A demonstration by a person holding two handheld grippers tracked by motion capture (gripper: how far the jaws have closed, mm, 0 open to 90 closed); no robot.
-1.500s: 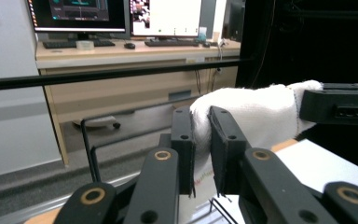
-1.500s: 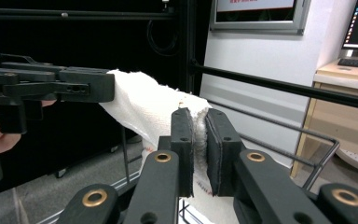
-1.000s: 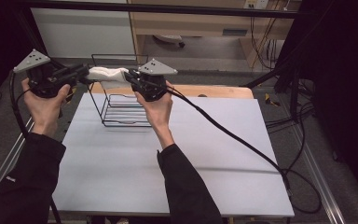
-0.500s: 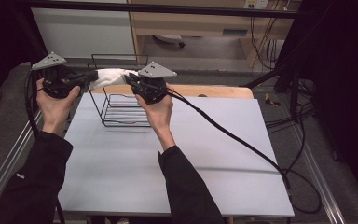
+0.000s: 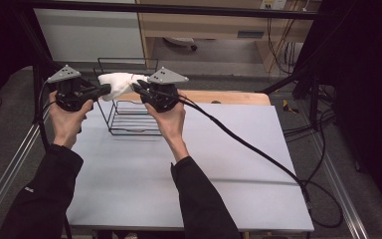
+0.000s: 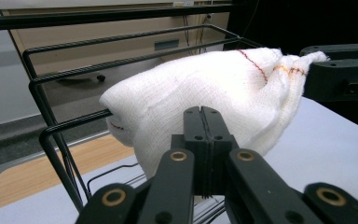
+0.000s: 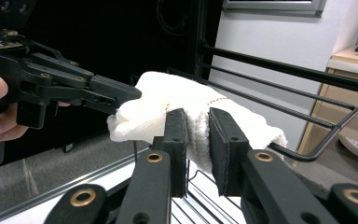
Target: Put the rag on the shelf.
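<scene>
Over the top of the black wire basket point(image 5: 129, 112) hangs a white cloth point(image 5: 119, 82), stretched between 2 grippers. On one side, the left gripper point(image 5: 104, 90) has its jaws pressed tight together on an end of the cloth. On the other side, the right gripper point(image 5: 138, 89) has been opening its jaws, with a fold of cloth between them. Below, the basket stands on the grey table point(image 5: 189, 169).

White cloth point(image 5: 121, 81) with thin red and yellow stitch lines is bunched up and draped over the top rim of the black wire basket point(image 5: 129, 115), stretched between my two tools, one end at each tip.
</scene>
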